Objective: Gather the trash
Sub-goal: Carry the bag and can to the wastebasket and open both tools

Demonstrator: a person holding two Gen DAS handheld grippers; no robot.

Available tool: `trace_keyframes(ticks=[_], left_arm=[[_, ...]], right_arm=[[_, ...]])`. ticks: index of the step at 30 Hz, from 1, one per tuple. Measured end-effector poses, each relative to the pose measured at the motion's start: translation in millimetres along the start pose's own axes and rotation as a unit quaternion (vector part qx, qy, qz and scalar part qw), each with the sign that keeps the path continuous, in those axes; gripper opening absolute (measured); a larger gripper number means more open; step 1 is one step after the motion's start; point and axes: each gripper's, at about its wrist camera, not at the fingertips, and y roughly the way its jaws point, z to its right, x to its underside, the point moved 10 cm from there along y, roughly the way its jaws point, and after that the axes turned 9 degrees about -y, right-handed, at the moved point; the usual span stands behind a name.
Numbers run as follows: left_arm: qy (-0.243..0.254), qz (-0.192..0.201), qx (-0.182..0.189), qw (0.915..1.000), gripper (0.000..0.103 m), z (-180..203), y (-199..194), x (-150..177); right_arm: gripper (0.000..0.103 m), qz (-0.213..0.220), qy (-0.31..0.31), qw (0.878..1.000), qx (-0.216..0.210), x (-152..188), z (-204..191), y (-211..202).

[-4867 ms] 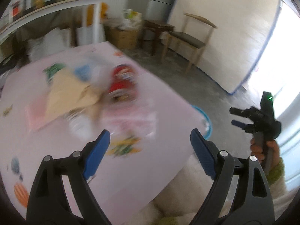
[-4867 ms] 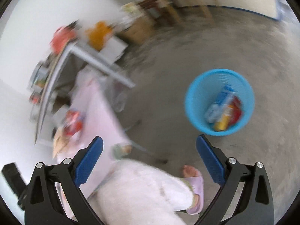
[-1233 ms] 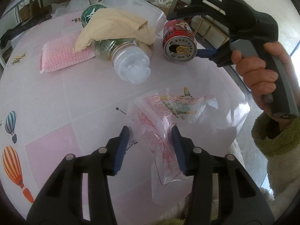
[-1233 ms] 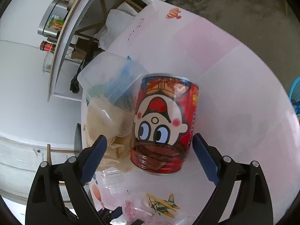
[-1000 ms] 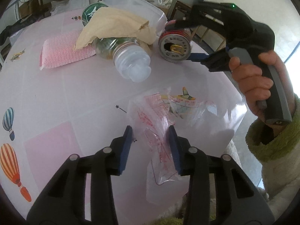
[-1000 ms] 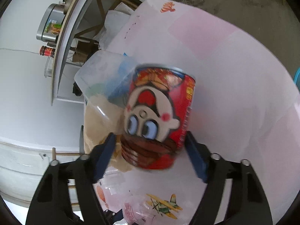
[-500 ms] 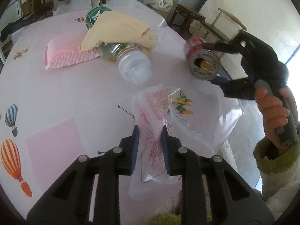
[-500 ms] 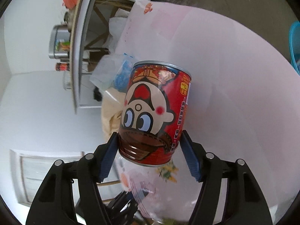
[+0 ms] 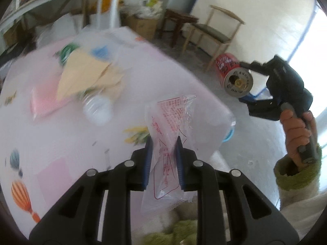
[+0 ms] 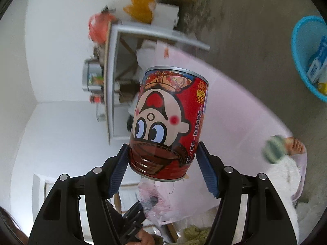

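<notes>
My left gripper is shut on a clear plastic bag with red print, lifted off the pink table. My right gripper is shut on a red cartoon-face can, held in the air off the table's right side; the can and right gripper also show in the left wrist view. A blue trash basket with cartons in it stands on the floor at the right edge of the right wrist view.
On the table lie a clear plastic bottle, a tan paper bag, a pink sponge cloth and a green-lidded item. A wooden chair, a stool and boxes stand behind. A shelf is by the wall.
Both grippers have lifted away from the table. The left raised the plastic bag; the right carried the can further right, over the floor near the blue basket.
</notes>
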Motion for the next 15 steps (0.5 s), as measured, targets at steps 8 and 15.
trace_keyframes(ticks=[8, 15], left_arm=[[0.077, -0.015, 0.069, 0.9946, 0.020, 93, 35, -51], [0.116, -0.093, 0.115, 0.9822, 0.020, 183, 112, -68]], right_arm=[[0.065, 0.128, 0.067, 0.989, 0.014, -24, 68, -115], [0.065, 0.166, 0.178, 0.970, 0.017, -20, 152, -149]])
